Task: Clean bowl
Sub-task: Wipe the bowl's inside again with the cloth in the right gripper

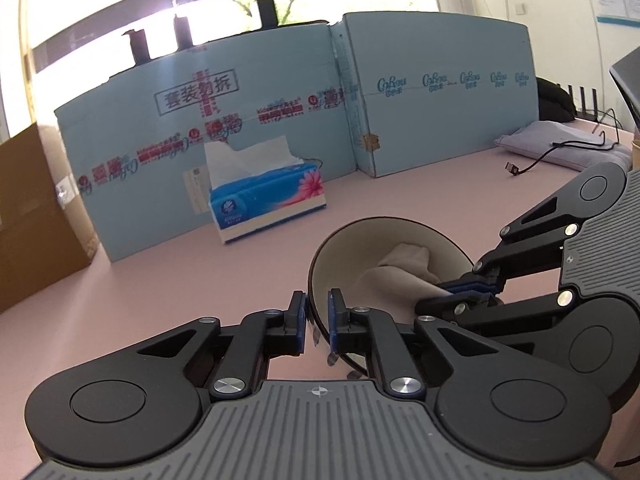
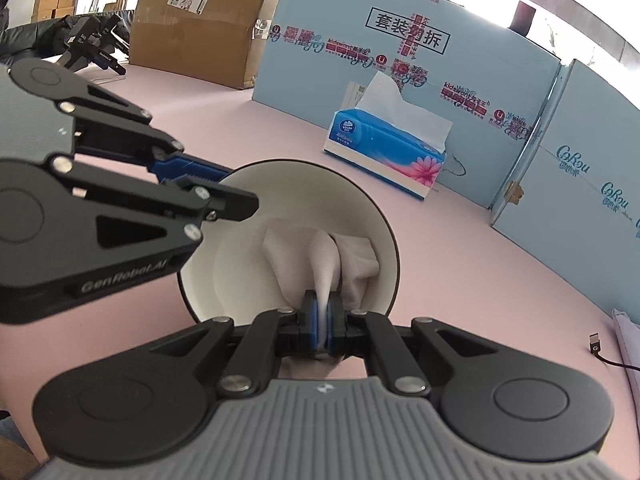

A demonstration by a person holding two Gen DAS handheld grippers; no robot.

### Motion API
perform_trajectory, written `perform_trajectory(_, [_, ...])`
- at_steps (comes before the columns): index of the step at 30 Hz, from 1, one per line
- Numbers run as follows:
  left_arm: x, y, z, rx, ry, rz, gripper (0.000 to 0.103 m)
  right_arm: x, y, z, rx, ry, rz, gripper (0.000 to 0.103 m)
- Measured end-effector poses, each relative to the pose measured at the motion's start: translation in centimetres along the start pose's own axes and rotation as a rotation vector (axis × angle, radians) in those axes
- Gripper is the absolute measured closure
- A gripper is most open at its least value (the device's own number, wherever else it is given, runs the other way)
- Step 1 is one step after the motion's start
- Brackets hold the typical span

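Observation:
A bowl (image 1: 360, 256) with a cream inside and a dark rim sits on the pink table; it also shows in the right wrist view (image 2: 248, 256). My left gripper (image 1: 317, 320) is shut on the bowl's near rim, one finger inside and one outside. It enters the right wrist view from the left (image 2: 224, 184), on the bowl's left rim. My right gripper (image 2: 322, 320) is shut on a crumpled white tissue (image 2: 320, 260) that lies inside the bowl. In the left wrist view the right gripper (image 1: 464, 286) reaches in from the right, with the tissue (image 1: 404, 268) at its tips.
A blue tissue box (image 1: 268, 200) stands behind the bowl; it also shows in the right wrist view (image 2: 384, 152). Light blue cardboard panels (image 1: 248, 120) wall the table's back. A brown carton (image 2: 200, 20), a cable with a plug (image 1: 516, 169) and a folded cloth (image 1: 560, 144) lie around.

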State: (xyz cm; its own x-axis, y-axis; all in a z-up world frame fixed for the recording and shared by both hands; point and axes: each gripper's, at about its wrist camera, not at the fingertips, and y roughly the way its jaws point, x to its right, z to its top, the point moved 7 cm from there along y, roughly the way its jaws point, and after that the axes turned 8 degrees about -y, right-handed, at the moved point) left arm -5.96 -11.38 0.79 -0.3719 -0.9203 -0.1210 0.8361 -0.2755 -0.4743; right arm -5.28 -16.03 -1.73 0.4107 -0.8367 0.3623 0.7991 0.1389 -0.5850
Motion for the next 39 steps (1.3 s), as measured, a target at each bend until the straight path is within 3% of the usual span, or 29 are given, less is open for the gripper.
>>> perform_trajectory(9, [0.8, 0.8, 0.9, 0.009, 0.101, -0.007, 0.096, 0.3, -0.2, 0.1, 0.035, 0.050, 0.029, 0.099])
perform_trajectory(23, [1.1, 1.4, 1.0, 0.007, 0.139, -0.003, 0.096, 0.2, -0.2, -0.1, 0.042, 0.079, 0.080, 0.099])
perform_trajectory(34, [1.4, 1.2, 1.0, 0.014, 0.167, 0.001, 0.096, -0.2, -0.2, -0.7, -0.013, -0.038, 0.096, 0.098])
perform_trajectory(39, [1.4, 1.3, 1.0, 0.014, 0.176, 0.005, 0.096, 0.5, 0.0, -0.8, -0.038, -0.101, 0.046, 0.098])
